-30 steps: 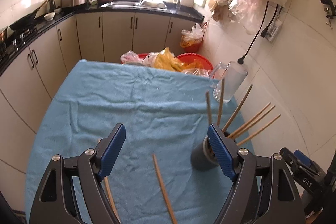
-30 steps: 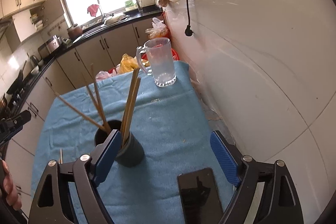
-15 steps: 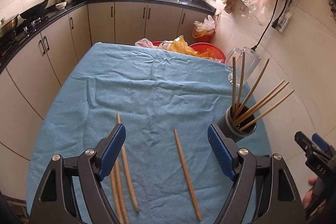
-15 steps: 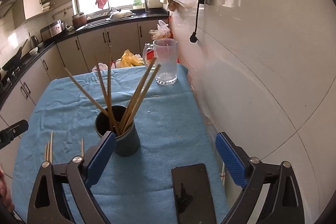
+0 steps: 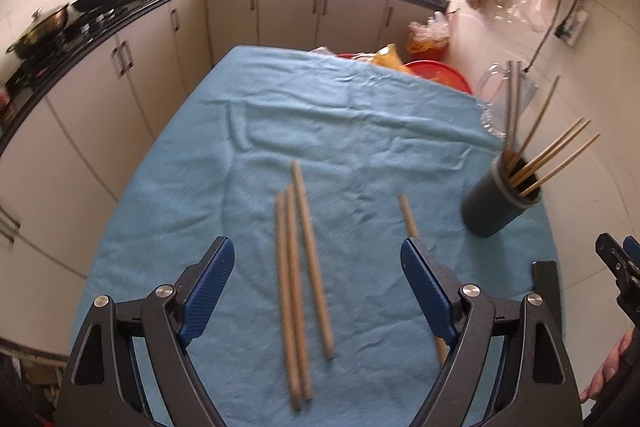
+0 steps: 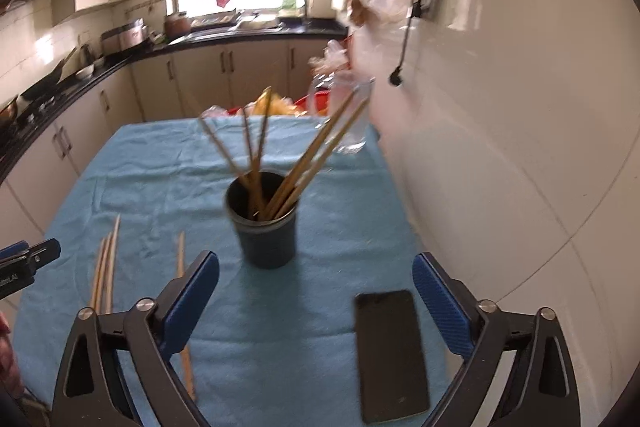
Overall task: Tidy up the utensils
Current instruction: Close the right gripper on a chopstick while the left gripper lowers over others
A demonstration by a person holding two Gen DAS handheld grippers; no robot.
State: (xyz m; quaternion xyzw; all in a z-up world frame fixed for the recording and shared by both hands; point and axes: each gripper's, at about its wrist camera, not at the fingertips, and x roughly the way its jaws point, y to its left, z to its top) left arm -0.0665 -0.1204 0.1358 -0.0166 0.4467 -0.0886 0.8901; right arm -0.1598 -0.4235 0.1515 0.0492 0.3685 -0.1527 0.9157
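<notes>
Three wooden chopsticks (image 5: 298, 291) lie side by side on the blue cloth (image 5: 320, 123), right between the fingers of my left gripper (image 5: 314, 251). Its jaws are opening and touch nothing. A fourth chopstick (image 5: 407, 213) runs under its right finger. The dark holder (image 5: 494, 207) with several chopsticks in it stands to the right. In the right wrist view the holder (image 6: 266, 239) stands just ahead of my right gripper (image 6: 316, 263). Those jaws are closing a little, wide apart, with nothing between them. The loose chopsticks (image 6: 105, 267) lie at the left there.
A black phone (image 6: 390, 351) lies on the cloth near the right gripper's right finger. A glass mug (image 6: 352, 119) stands at the table's far right corner by the tiled wall. Red basins and bags sit behind the table. Kitchen counters run along the left.
The left gripper has drawn back and down, so three loose chopsticks now lie between its fingers. The right gripper has rolled and shifted, bringing the holder to the middle ahead of it.
</notes>
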